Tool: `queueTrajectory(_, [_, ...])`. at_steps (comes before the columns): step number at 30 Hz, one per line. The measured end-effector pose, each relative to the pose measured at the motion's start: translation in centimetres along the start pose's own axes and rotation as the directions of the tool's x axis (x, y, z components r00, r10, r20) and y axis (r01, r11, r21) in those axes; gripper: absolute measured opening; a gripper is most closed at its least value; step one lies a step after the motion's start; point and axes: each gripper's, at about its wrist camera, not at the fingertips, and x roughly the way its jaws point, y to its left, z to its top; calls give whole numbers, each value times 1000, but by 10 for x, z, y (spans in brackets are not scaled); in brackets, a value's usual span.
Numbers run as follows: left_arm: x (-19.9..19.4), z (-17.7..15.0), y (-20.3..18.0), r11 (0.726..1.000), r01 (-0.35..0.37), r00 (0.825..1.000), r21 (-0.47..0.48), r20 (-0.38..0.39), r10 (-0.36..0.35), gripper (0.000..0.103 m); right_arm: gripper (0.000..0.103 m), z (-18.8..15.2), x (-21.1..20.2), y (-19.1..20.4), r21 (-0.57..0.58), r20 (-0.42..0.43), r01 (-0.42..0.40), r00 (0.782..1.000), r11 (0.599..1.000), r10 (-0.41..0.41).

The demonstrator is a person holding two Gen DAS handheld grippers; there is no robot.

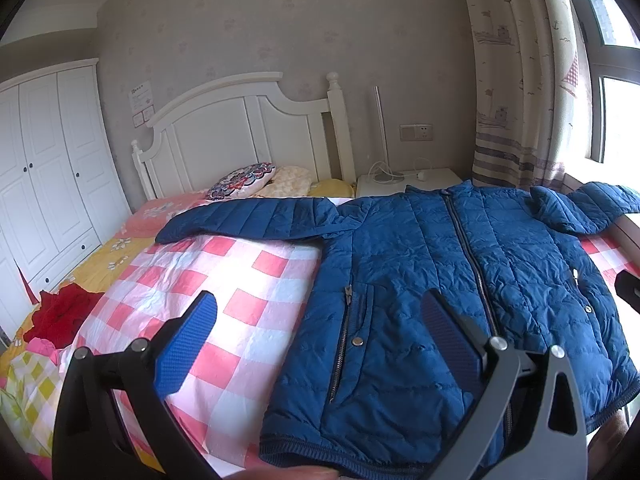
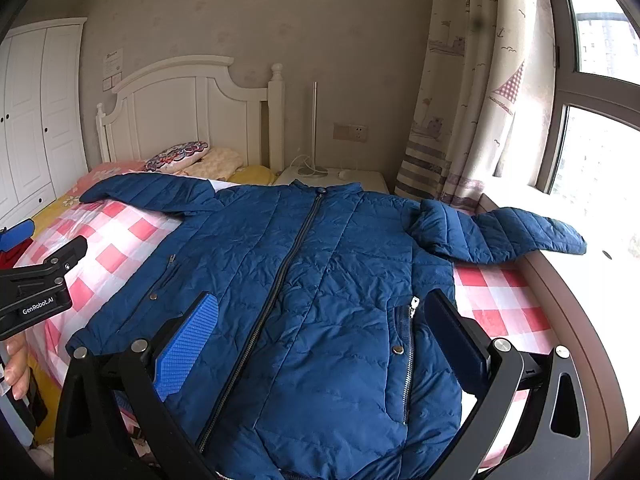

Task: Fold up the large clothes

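A blue quilted jacket [image 1: 452,280] lies flat, front up and zipped, on a pink-and-white checked cover [image 1: 224,280], both sleeves spread outward. My left gripper [image 1: 320,312] hovers open over the jacket's left hem and pocket, nothing between its blue pads. In the right wrist view the same jacket [image 2: 320,280] fills the middle, its right sleeve [image 2: 512,232] resting on the window ledge. My right gripper [image 2: 320,312] stands open above the lower front, straddling the zipper. The left gripper [image 2: 40,276] shows at that view's left edge, held by a hand [image 2: 16,364].
A white headboard [image 1: 240,128] and pillows [image 1: 244,180] lie at the far end. A red garment [image 1: 60,316] sits on the bed's left side. A nightstand [image 1: 408,180], curtain [image 1: 516,80], wooden window ledge [image 2: 568,292] and white wardrobe [image 1: 44,168] surround the bed.
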Motion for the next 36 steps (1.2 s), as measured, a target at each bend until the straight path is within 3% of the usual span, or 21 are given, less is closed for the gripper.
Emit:
queueTrajectory(9, [3, -4, -1, 1000, 13, 1000, 3, -19, -13, 101, 99, -2, 4, 0, 3, -8, -4, 1000, 1000, 4])
queueTrajectory(26, [64, -8, -13, 999, 46, 989, 11, -140, -44, 101, 99, -5, 43, -9, 59, -45, -52, 997, 997, 55])
queueTrajectory(36, [89, 2, -26, 994, 103, 984, 33, -152, -97, 101, 99, 2, 63, -10, 37, -48, -70, 996, 997, 72])
